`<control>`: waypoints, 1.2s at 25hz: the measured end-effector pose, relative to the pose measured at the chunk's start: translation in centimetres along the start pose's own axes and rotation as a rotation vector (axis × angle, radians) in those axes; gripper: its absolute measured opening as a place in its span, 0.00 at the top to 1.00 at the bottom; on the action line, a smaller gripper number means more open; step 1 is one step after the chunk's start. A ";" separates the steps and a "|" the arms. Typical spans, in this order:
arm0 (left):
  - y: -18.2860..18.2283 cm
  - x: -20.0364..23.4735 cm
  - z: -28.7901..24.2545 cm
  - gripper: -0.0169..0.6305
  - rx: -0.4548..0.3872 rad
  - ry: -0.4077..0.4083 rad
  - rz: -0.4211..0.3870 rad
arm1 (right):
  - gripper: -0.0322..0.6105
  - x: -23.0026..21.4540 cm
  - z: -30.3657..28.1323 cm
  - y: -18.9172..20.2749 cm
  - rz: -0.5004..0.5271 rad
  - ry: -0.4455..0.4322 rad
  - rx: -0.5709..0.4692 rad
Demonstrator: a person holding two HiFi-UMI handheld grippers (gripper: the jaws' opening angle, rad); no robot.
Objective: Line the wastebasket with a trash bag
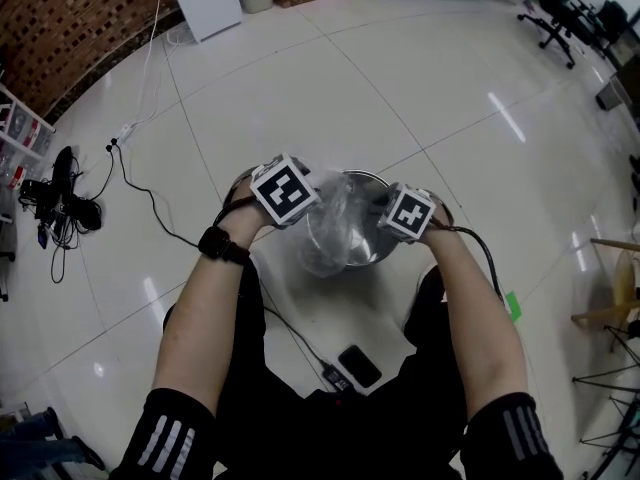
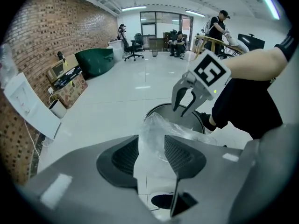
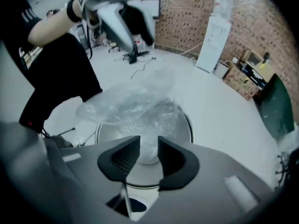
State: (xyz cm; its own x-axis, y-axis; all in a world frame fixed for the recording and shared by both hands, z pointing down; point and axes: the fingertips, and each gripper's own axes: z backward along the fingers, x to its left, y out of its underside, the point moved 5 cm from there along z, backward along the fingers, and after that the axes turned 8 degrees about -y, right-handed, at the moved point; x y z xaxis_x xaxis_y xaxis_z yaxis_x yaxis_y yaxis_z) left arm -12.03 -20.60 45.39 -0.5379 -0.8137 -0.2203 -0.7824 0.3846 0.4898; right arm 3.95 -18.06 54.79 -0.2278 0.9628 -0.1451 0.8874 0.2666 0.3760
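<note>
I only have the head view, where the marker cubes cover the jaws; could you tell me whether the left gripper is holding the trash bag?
Observer: Yes. In the left gripper view, the left gripper has the clear trash bag pinched between its pads.
Operator: Thank you. And the right one, please?
Observer: The right gripper stands open above the wastebasket, with its pads off the bag.
</note>
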 end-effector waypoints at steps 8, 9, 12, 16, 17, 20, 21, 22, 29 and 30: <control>-0.5 -0.7 0.1 0.71 -0.023 0.013 -0.022 | 0.66 1.1 1.6 -3.7 -0.411 -0.251 -0.450; -0.4 -0.8 0.0 0.71 -0.021 0.014 -0.022 | 0.65 1.1 1.1 -3.9 -0.426 -0.258 -0.454; -0.4 -0.9 0.0 0.71 -0.029 0.021 -0.029 | 0.65 1.0 -0.1 -4.6 -0.462 -0.264 -0.462; 0.5 -1.1 -0.1 0.71 0.002 0.033 -0.036 | 0.71 1.0 -1.5 -4.8 -0.463 -0.273 -0.438; 0.7 -1.1 -0.1 0.71 0.007 0.033 -0.035 | 0.79 1.0 -1.7 -4.8 -0.454 -0.269 -0.430; 1.0 -0.9 0.1 0.71 0.002 0.044 -0.034 | 0.93 1.1 -1.1 -5.0 -0.391 -0.205 -0.390; 1.0 -0.9 0.2 0.71 0.001 0.051 -0.037 | 0.94 1.1 -0.5 -5.2 -0.366 -0.180 -0.379; 1.1 -0.9 0.2 0.71 0.004 0.058 -0.040 | 0.94 1.1 0.2 -5.4 -0.343 -0.159 -0.373; 0.1 -2.6 -0.5 0.72 0.000 0.095 -0.093 | 0.94 0.9 6.9 -2.0 -0.219 0.075 -0.242; -0.1 -3.0 -0.6 0.72 -0.002 0.103 -0.108 | 0.94 1.0 7.6 -1.2 -0.224 0.097 -0.225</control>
State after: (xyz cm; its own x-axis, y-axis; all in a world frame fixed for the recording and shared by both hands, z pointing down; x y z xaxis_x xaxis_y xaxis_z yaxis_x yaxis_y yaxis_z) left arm -10.17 -18.43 46.53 -0.4159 -0.8906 -0.1841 -0.8333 0.2921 0.4694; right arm 5.71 -17.78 47.24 -0.4539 0.8759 -0.1638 0.7024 0.4648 0.5390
